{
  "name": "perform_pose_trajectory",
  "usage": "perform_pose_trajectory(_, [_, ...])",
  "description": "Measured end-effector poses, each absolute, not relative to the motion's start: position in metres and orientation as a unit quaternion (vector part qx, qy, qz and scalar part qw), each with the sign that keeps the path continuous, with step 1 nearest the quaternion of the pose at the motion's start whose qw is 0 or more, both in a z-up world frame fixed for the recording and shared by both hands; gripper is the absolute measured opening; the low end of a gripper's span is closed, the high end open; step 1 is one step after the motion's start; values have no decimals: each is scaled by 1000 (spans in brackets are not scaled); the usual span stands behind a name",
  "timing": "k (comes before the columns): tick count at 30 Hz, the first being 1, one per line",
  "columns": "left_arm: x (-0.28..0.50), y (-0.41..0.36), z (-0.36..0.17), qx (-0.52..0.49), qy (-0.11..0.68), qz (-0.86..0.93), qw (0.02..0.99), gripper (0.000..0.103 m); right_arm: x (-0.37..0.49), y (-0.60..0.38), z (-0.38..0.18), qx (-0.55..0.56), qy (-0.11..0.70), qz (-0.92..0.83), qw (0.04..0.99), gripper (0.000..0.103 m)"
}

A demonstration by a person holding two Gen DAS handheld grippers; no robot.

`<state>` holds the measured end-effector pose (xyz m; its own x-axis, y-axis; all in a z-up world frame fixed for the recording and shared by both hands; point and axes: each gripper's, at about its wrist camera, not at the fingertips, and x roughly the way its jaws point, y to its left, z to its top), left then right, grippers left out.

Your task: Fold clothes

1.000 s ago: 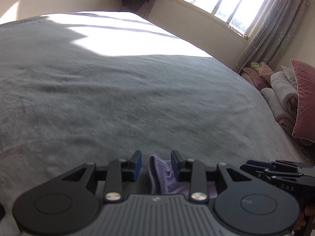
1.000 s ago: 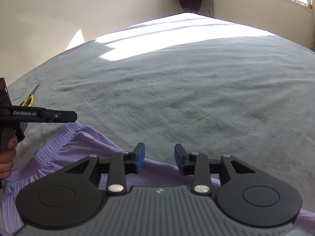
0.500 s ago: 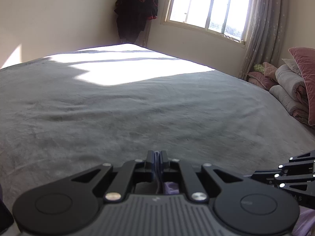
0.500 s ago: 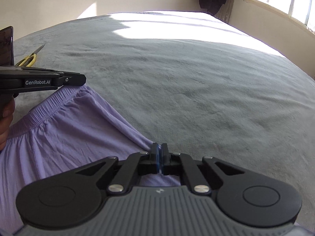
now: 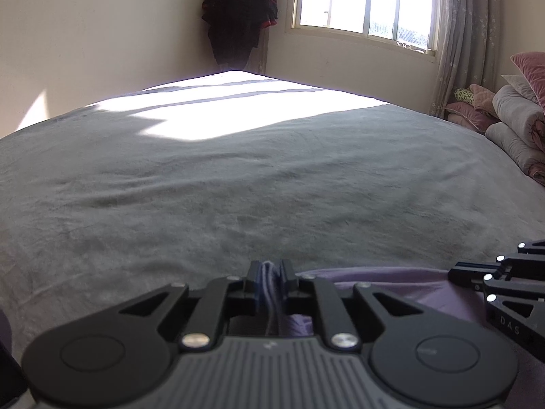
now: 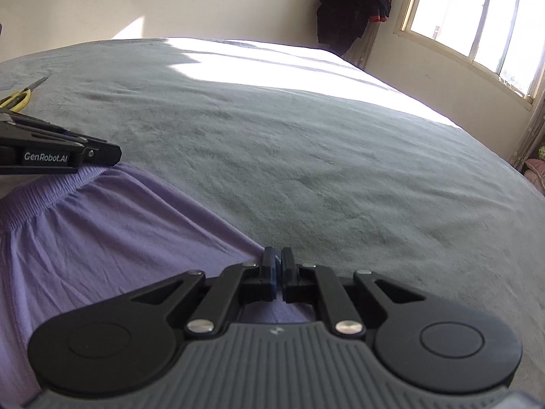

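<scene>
A lilac garment (image 6: pixel 102 225) with an elastic waistband lies on the grey bed cover (image 6: pixel 306 156), stretched between my two grippers. My left gripper (image 5: pixel 270 269) is shut on a bunched corner of its waistband; more lilac cloth (image 5: pixel 391 279) shows to its right. My right gripper (image 6: pixel 276 261) is shut on the garment's far edge. In the right wrist view the left gripper (image 6: pixel 112 153) shows at the left, at the waistband corner. In the left wrist view the right gripper (image 5: pixel 456 274) shows at the right edge.
Yellow-handled scissors (image 6: pixel 20 97) lie on the bed at far left. Folded bedding and pink pillows (image 5: pixel 511 119) are stacked at the right. A dark garment (image 5: pixel 238 17) hangs in the corner by the window (image 5: pixel 364 3). Sunlight falls on the bed's far part.
Both grippers have shut on the lilac garment from open a second ago. Both views have since tilted up, showing more wall and window, and the cloth looks pulled taut.
</scene>
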<state>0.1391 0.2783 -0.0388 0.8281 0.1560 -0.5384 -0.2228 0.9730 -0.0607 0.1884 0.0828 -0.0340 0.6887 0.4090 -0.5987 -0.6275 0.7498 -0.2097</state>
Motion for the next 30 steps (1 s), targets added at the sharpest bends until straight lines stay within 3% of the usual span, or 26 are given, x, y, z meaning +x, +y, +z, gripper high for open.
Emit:
perform_pose_trajectory(2, [139,276,-36,-55,281,101,953,32,186,76,-25,-196,277,292,894,21])
perform_pose_trajectory(3, [138,276,-34,-53,282,101,953,37,185,71,-20,-191,279,292,894,28])
perform_pose_trajectory(4, [136,275,-32,-53,281,101,953,43,182,64,-15,-187,277,292,896,45])
perform_pose_trajectory(5, [134,274,-28,-53,279,101,953,45,180,55,-12,-186,276,288,898,48])
perform_pose_trajectory(16, [103,234,18,-36,268,32,962,63,155,-65,2,-111,321,214,916,48])
perform_pose_trajectory(30, [92,114,2,3,316,-171,933,62,117,-210,-2,-7,380,95,920,48])
